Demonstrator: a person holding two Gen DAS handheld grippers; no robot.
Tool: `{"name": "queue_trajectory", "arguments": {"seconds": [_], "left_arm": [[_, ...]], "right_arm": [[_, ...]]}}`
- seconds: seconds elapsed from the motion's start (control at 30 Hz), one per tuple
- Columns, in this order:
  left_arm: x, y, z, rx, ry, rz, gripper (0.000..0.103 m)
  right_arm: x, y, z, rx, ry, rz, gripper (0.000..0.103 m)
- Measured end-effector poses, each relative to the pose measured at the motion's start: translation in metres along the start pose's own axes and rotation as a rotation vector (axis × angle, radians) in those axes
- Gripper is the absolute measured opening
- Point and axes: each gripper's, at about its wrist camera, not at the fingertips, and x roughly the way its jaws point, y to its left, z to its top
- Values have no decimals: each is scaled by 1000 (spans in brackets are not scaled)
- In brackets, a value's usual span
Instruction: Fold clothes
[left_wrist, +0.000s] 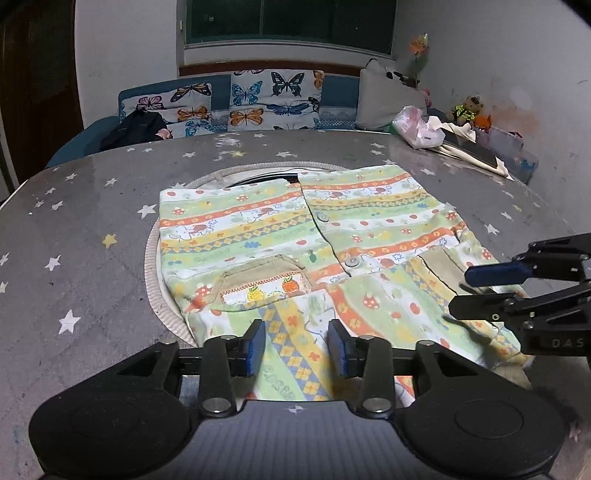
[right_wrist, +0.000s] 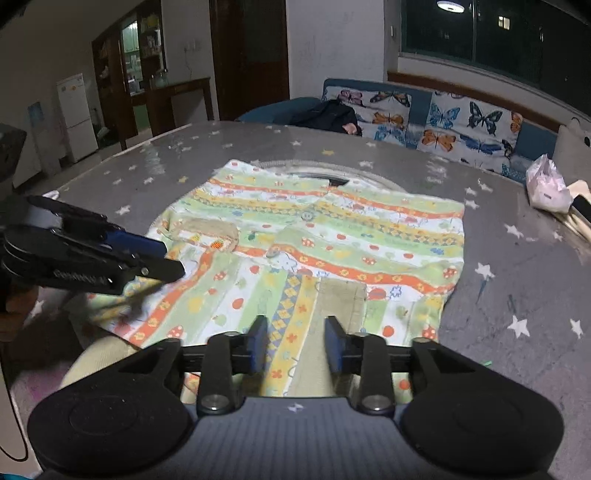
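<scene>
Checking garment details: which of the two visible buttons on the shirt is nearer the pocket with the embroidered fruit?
The lower button, at the placket's near end, level with the pocket. The other button sits farther up toward the collar.

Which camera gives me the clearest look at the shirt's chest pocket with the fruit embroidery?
The left wrist view: the pocket lies close ahead of the left gripper, with the embroidered fruits sharp and unobstructed. In the right wrist view the same pocket sits farther off, at a slant and blurrier.
</scene>
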Motion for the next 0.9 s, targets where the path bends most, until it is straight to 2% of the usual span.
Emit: {"name": "queue_trajectory", "arguments": {"seconds": [0.13,0.3,0.47,0.67,0.77,0.83,0.9], "left_arm": [[-3,-8,-6,40,-6,28,48],[-11,-12,-8,34,2,40,50],[-31,-15,-8,-8,4,0,54],[-57,-34,-18,-8,45,-76,67],[-66,-44,-27,-3,76,-91,70],[-71,-46,-32,-17,87,-89,75],[-74,-47,-37,-30,97,-90,75]], "right_arm": [[2,6,-8,-25,29,1,39],[-5,12,-11,-52,8,-19,41],[-8,12,-18,-53,10,-29,41],[-29,12,-20,-68,-13,-37,43],[-43,11,-24,-91,-21,-44,49],[-52,11,-28,-108,-25,-50,50],[-63,10,-34,-129,-26,-50,51]]}}
